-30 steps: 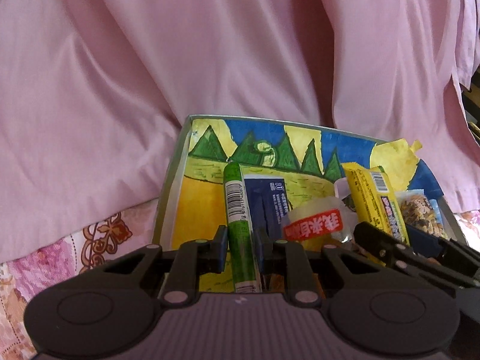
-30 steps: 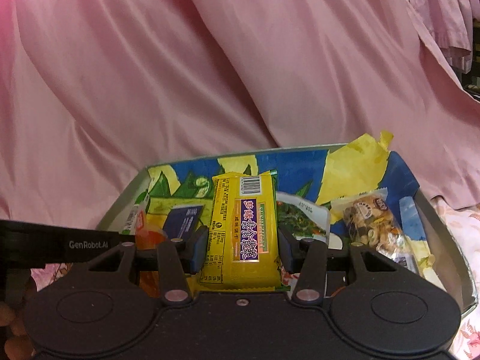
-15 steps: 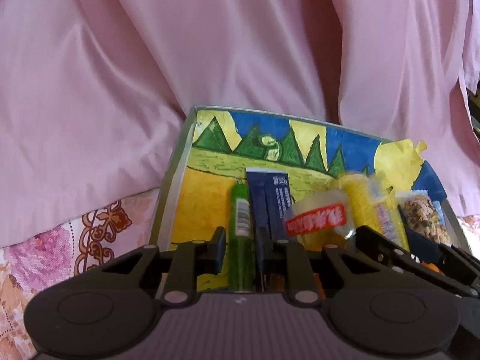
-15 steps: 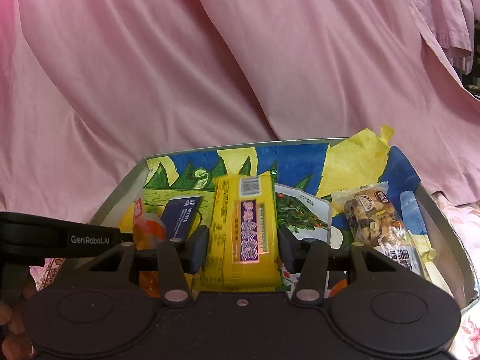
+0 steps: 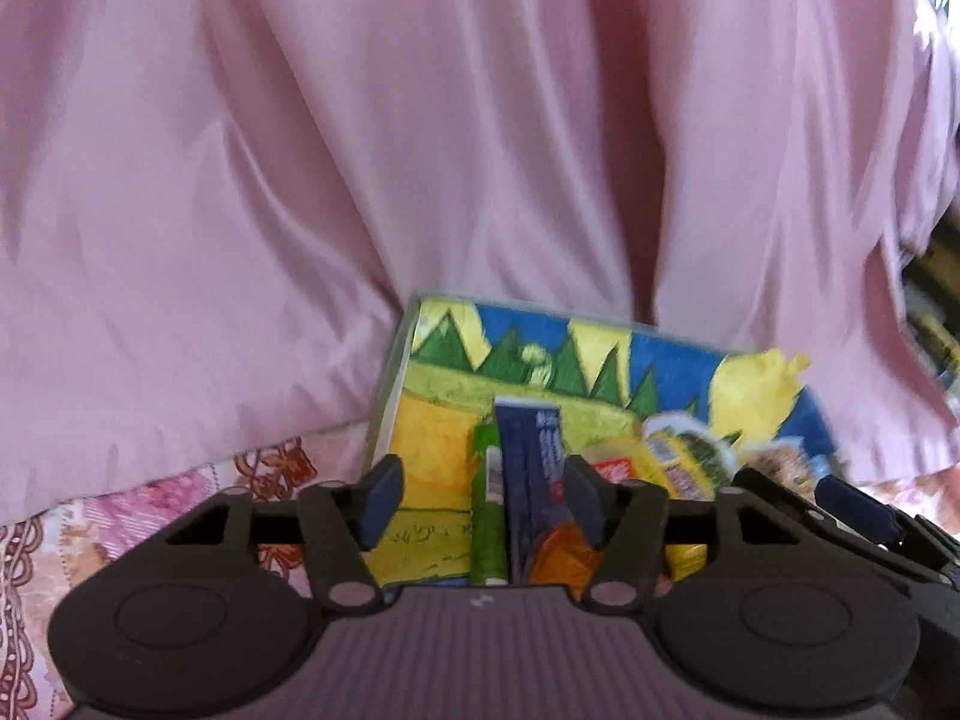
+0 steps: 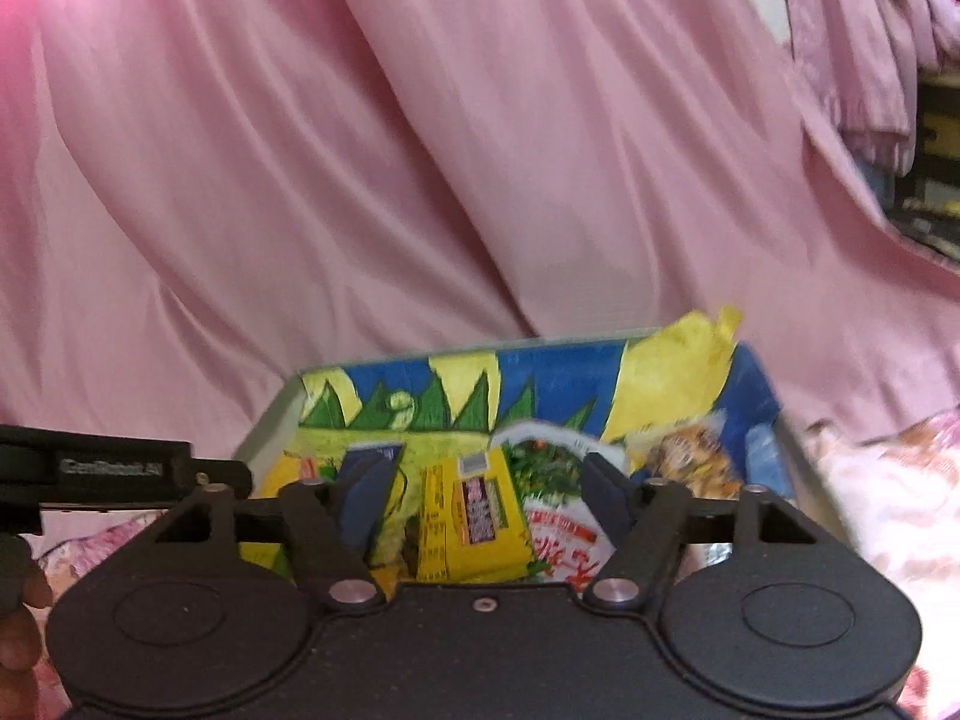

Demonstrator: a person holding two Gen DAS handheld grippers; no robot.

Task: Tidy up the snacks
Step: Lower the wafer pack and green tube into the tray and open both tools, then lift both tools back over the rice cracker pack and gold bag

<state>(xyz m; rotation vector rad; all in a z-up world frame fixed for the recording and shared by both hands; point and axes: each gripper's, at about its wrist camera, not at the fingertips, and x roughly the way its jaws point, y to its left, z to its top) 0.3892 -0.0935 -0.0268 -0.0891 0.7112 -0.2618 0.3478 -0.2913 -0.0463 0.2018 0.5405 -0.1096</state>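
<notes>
Left gripper (image 5: 483, 501): fingers have just spread wide, released; the green stick (image 5: 486, 525) they pinched a second ago now lies between them, lower centre of the frame, touched by neither pad.
Right gripper (image 6: 486, 498): fingers likewise just opened, released; the yellow pack (image 6: 468, 519) they clamped sits loose between them, lower centre, clear of both pads.
Green stick: lying in the box beside the blue pack (image 5: 531, 480), which is just to its right.
Yellow pack: in the box, resting partly over a red-and-white bag (image 6: 561, 546) with a green-print bag (image 6: 540, 462) behind it.
Box (image 6: 276, 414): painted tray, centre of both frames; a nut bag (image 6: 690, 468) lies at its right end.
Backdrop: pink cloth (image 5: 420, 150) fills the upper frame behind the box.
Change: both snacks went from gripped to dropped off, and the box looks lower in each frame than before, so both grippers seem to be lifting away.
Meaning: these two placements look done; I judge the next move is fetching more snacks, if any remain outside the box.
</notes>
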